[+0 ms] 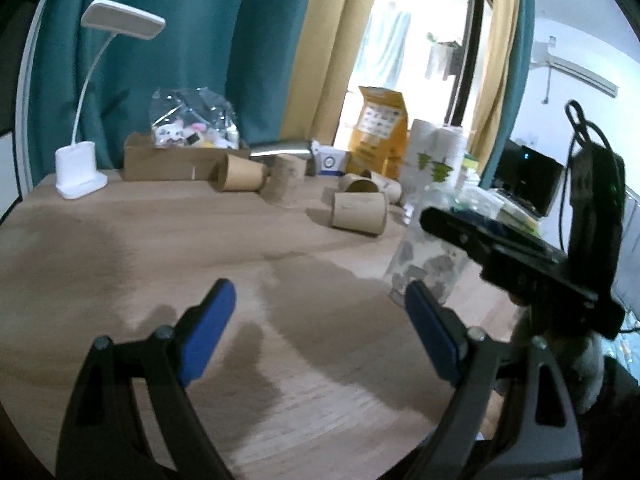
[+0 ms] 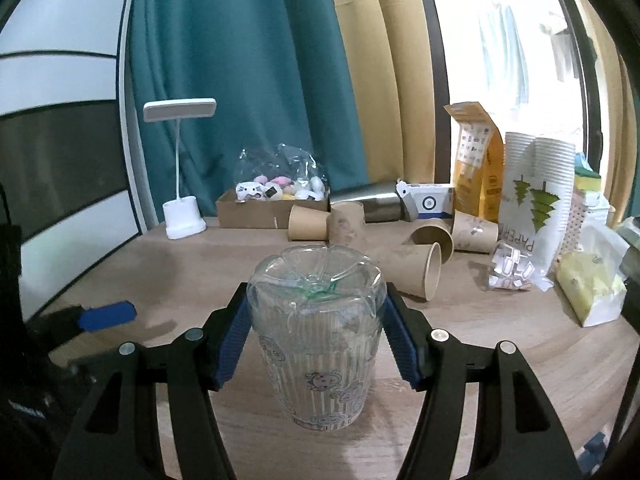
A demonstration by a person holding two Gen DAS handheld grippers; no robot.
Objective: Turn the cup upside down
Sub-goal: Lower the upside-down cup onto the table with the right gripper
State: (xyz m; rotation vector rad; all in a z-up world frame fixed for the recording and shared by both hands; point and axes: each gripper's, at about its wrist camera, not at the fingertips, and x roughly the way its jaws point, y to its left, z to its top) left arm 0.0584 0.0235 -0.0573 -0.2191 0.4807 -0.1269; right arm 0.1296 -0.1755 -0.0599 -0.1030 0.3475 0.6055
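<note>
Wooden desk (image 2: 500, 344): right claw (image 2: 316, 336) clamps the clear plastic cup (image 2: 316, 344), already base-up; left claw (image 1: 320, 320) gapes wide, empty. Next: release, withdraw gently.

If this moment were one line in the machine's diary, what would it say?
clear cup: upside down on table | right gripper: pads around cup, grip unclear | left gripper: open, empty | paper cups: lying behind
</note>
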